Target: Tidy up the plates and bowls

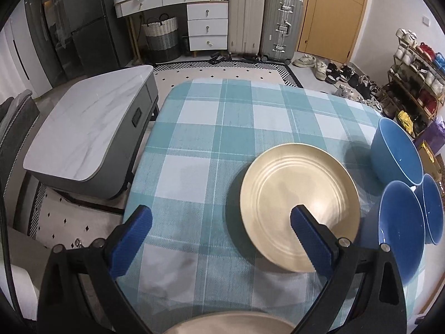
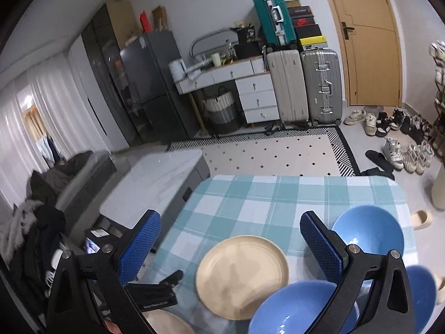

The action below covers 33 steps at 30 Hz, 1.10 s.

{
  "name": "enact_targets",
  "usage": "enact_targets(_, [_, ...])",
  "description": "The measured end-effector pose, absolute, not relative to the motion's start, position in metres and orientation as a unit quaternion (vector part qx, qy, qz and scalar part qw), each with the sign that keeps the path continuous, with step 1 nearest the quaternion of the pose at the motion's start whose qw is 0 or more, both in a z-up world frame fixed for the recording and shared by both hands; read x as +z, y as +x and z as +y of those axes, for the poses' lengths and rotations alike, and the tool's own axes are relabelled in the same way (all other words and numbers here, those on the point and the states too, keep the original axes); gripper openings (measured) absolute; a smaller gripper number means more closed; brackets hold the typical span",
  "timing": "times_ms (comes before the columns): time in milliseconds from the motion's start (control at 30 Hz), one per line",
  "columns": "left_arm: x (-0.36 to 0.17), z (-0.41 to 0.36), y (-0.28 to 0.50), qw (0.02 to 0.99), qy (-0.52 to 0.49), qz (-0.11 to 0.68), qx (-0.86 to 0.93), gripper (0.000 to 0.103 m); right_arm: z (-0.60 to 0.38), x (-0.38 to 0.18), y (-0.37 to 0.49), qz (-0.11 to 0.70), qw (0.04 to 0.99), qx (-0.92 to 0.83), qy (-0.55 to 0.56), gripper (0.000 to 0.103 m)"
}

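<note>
The left gripper [image 1: 221,221] is spread wide with nothing between its blue pads; the right gripper [image 2: 230,232] is equally wide and empty, and hangs higher above the table [image 1: 211,117].

From the left gripper, the cream plate [image 1: 299,206] lies flat at about two o'clock, its near rim passing under the right-hand pad. Being round, it has no long axis, so any stretch of rim would serve. A second cream plate [image 1: 230,324] shows only as a sliver at six o'clock, right under the tool. Three blue bowls sit further out at three o'clock: the near bowl [image 1: 402,231], the far bowl [image 1: 397,153] and a third bowl [image 1: 434,213] behind them, the near two seemingly touching.

From the right gripper, the plate lies at six o'clock between the pads, and the bowls at four to five o'clock.

The left tool is lower and looks nearer the plate; the right is likely better placed for the bowls.

No writing on the dishes. Lettering on a black clamp [image 2: 155,295] is too blurred to read.
</note>
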<state>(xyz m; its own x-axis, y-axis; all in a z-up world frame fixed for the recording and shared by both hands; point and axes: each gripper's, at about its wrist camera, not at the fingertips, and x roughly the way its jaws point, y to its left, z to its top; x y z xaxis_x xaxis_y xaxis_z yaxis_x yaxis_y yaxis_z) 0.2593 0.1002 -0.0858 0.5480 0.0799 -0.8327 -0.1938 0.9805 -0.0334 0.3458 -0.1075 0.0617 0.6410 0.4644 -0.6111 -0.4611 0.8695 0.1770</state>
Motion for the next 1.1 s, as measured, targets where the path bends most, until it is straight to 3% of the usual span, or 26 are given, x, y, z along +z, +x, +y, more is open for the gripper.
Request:
enact_targets(433, [-0.132, 0.091, 0.304, 0.842, -0.021, 0.535, 0.068, 0.101, -0.077, -0.060, 0.432, 0.532, 0.818, 0.208, -0.066, 0.102])
enact_targets(667, [-0.155, 0.088, 0.313, 0.816, -0.025, 0.575, 0.058, 0.100, -0.073, -0.095, 0.441, 0.567, 0.796, 0.197, -0.074, 0.102])
enact_targets(1100, [-0.158, 0.076, 0.314, 0.825, -0.018, 0.565, 0.017, 0.099, -0.070, -0.111, 0.440, 0.579, 0.788, 0.185, -0.094, 0.102])
